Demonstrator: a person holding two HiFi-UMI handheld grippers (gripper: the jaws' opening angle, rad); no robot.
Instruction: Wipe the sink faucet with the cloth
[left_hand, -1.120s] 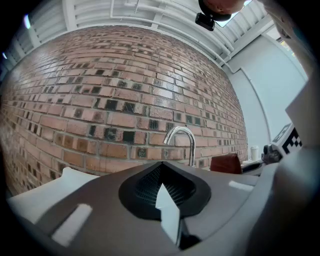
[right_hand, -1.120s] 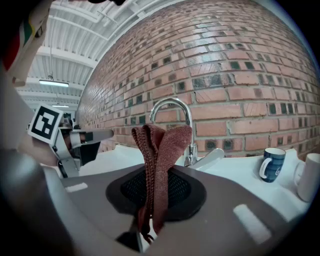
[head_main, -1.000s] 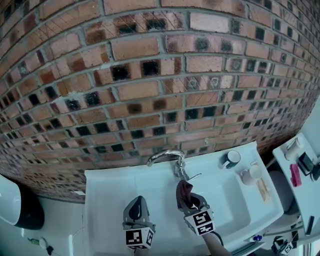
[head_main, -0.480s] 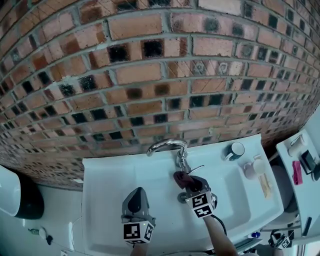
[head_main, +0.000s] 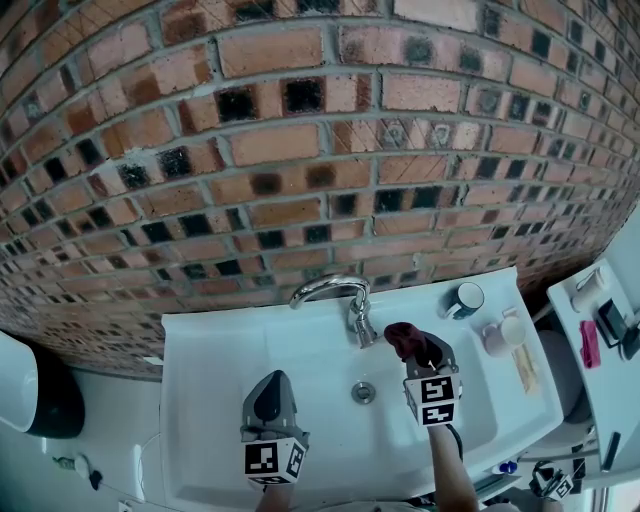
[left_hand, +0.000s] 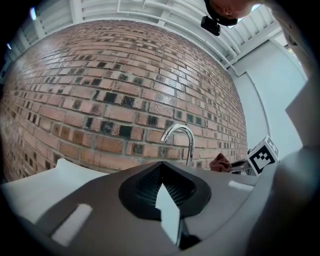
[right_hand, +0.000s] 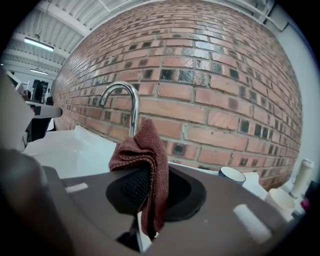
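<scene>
my right claw pinches a fuzzy, crumpled dark red cloth. the shiny curved metal faucet stands just past it. my left claw is pressed together, empty.

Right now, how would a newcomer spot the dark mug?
Find the white sink under the brick wall. On its back ledge, right of the faucet, stands the mug. It is dark outside, white inside, unlike the pale cup beside it.

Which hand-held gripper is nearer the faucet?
Right. The right hand-held gripper, shut on the cloth, sits close beside the faucet; the left hand-held gripper hangs lower, over the sink's front.
</scene>
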